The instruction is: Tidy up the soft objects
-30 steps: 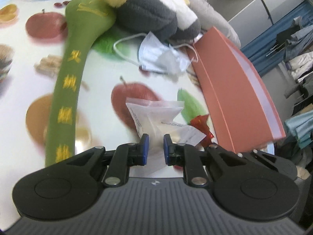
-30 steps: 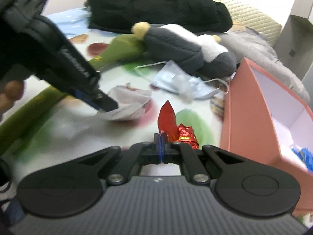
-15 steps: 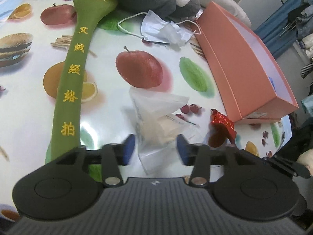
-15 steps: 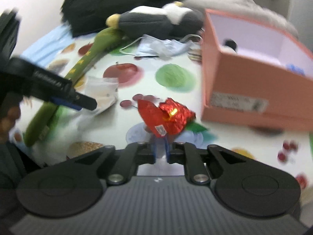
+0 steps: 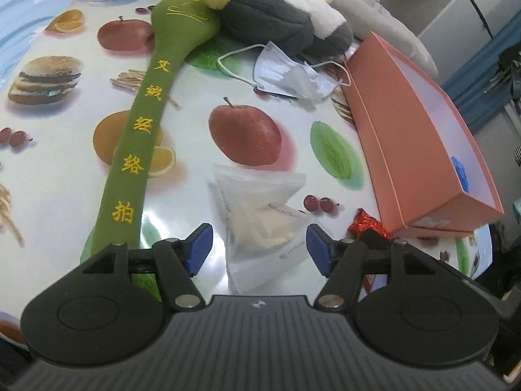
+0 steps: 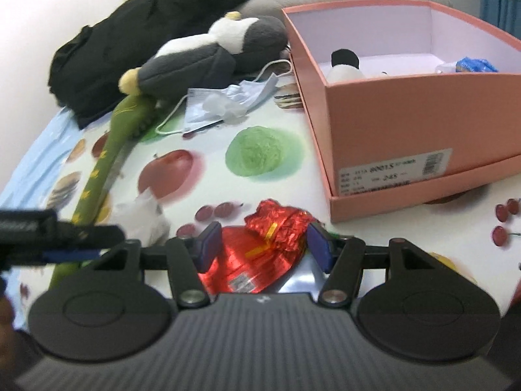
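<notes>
Since a second ago both claws have let go: the left claw (image 5: 259, 244) is opening around the clear plastic pouch of pale filling (image 5: 260, 218), the right claw (image 6: 263, 244) around the crumpled red foil wrapper (image 6: 260, 254), both lying on the fruit-print tabletop (image 5: 81, 123). To box them well, re-grip each at its bulk, then lift over the salmon cardboard box (image 6: 390, 123) wall

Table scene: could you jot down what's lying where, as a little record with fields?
surface: table with fruit-print cloth
left gripper: jaws opening, clear bag between them
right gripper: jaws opening, red wrapper between them
box: pink, open, small items inside
far side: green pad, plush toy, face mask
</notes>
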`<state>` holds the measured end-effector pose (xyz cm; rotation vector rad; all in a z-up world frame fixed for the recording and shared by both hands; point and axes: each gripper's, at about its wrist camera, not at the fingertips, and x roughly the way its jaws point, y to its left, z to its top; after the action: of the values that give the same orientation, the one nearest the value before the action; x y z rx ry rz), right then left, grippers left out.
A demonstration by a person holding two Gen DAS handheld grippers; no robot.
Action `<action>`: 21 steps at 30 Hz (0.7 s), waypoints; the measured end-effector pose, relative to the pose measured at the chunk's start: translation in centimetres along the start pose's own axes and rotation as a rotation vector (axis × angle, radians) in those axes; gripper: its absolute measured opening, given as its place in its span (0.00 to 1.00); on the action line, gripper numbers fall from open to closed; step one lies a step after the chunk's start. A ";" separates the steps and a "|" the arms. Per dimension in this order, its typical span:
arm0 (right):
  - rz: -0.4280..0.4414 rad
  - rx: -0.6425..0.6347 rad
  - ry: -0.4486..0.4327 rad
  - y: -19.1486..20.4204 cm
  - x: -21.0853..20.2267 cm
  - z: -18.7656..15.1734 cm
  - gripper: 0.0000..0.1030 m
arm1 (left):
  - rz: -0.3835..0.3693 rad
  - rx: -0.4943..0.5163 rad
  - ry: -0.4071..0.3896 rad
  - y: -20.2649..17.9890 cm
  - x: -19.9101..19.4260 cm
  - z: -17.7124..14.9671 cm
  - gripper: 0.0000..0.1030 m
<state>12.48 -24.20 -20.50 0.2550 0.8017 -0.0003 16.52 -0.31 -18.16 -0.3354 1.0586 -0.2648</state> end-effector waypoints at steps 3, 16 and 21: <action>-0.015 0.009 -0.001 0.1 1.1 0.3 0.58 | 0.000 -0.022 -0.010 0.0 -0.1 0.0 0.67; -0.011 -0.082 -0.004 -0.2 1.3 -0.3 0.53 | 0.015 -0.066 -0.018 -0.9 1.5 0.9 0.70; -0.003 -0.110 -0.005 0.0 0.4 -0.7 0.53 | 0.047 -0.026 -0.025 -2.2 2.5 1.1 0.71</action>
<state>12.31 -23.98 -21.24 0.1495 0.7947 0.0408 18.56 -3.06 -18.78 -0.3357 1.0450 -0.2045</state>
